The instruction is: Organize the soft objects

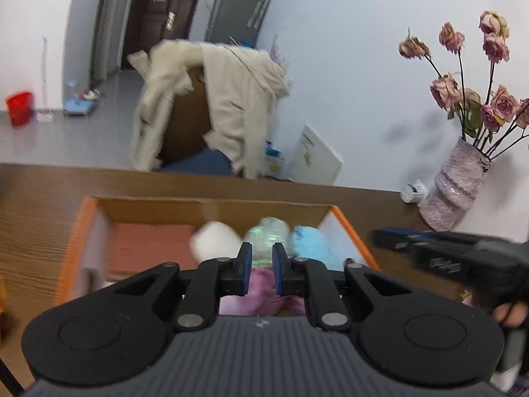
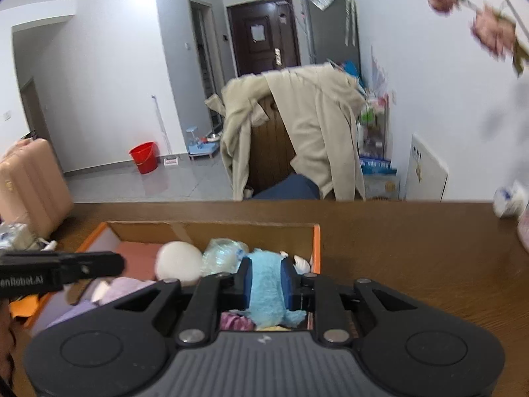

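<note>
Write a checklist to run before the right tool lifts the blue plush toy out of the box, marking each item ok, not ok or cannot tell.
1. Right tool closed on the blue plush toy: ok, both pads press its sides.
2. Left tool empty: ok, nothing between its pads.
3. Left tool out of the lifting path: ok, it sits over the box's left side.
4. Toy free of the white ball and plastic bag: cannot tell.
5. Cardboard box on the table: ok.
</note>
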Motion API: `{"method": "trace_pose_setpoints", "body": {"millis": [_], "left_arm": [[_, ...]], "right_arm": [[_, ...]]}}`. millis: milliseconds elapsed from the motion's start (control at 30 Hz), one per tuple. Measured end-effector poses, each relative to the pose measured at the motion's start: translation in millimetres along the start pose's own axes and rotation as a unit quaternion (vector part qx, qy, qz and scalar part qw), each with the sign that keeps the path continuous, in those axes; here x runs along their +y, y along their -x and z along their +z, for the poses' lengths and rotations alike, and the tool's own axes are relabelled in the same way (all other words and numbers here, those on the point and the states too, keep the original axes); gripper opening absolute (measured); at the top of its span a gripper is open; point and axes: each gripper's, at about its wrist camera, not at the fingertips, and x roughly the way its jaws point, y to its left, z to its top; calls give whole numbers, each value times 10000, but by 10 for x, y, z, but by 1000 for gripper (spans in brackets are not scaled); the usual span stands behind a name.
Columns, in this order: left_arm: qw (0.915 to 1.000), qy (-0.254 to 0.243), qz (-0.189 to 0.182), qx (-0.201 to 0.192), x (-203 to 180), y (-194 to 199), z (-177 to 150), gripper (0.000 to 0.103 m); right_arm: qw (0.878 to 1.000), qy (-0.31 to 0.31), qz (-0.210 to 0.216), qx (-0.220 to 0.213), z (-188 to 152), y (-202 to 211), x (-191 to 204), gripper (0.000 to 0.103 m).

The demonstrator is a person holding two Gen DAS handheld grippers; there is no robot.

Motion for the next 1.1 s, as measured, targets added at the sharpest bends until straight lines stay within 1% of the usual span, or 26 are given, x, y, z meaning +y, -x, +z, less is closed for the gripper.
{"method": "trace_pose_setpoints", "body": {"millis": [67,133,167,200,267,300,367,433,467,533,567,633,667,700,733,767,800,833,867,933,1000,1100], "left_arm": [[9998,-11,159,-122,89,316,16,14],[9992,-100,312,-248,151,630,-14,18],[9987,-149,394,-292,174,761,-45,22],[9980,-188,505,-320,197,893,-95,24],[9968,-316,664,-315,210,1099,-198,24],[9962,-346,723,-340,222,1187,-244,24],[9949,-401,809,-455,211,1378,-343,24],[9925,-513,900,-644,173,1546,-453,31],[9911,-562,964,-723,156,1604,-505,37],[9901,-550,1012,-807,140,1728,-637,39],[9892,-565,1045,-861,124,1776,-714,41],[9841,-635,1247,-1093,88,1907,-919,58],[9803,-658,1384,-1245,73,1973,-1016,76],[9756,-672,1526,-1428,45,2048,-1132,86],[9716,-675,1626,-1583,10,2134,-1260,88],[9700,-694,1641,-1652,-16,2201,-1356,89],[9695,-689,1599,-1726,-47,2289,-1473,93],[9694,-620,1561,-1791,-68,2383,-1588,94],[9690,-543,1541,-1851,-79,2473,-1690,96],[9656,-445,1528,-2056,-147,2686,-1977,99],[9613,-455,1496,-2266,-216,2908,-2273,103],[9540,-559,1573,-2492,-333,3184,-2700,103]], "right_arm": [[9998,194,-39,-85,36,265,59,19],[9994,305,-80,-156,40,540,110,24],[9992,330,-101,-185,47,653,120,24],[9991,338,-129,-226,35,781,135,25],[9986,355,-208,-337,-6,1020,170,28],[9984,345,-241,-385,-39,1131,196,32],[9981,341,-262,-437,-103,1302,253,34],[9976,372,-288,-505,-192,1466,326,35],[9972,383,-313,-555,-246,1539,367,36],[9965,335,-308,-700,-375,1655,424,49],[9959,307,-291,-795,-470,1706,458,52],[9945,306,-270,-968,-679,1826,518,55],[9939,291,-281,-1023,-791,1890,550,55],[9931,272,-285,-1101,-904,1948,581,55],[9918,261,-277,-1218,-1026,2011,612,61],[9902,252,-303,-1337,-1151,2080,641,66],[9880,224,-377,-1478,-1280,2155,667,76],[9862,212,-435,-1585,-1388,2215,685,79],[9842,228,-490,-1685,-1512,2293,717,79],[9815,169,-538,-1827,-1784,2451,779,81],[9818,123,-466,-1838,-2113,2607,886,82],[9824,141,-449,-1806,-2534,2821,1047,83]]}}
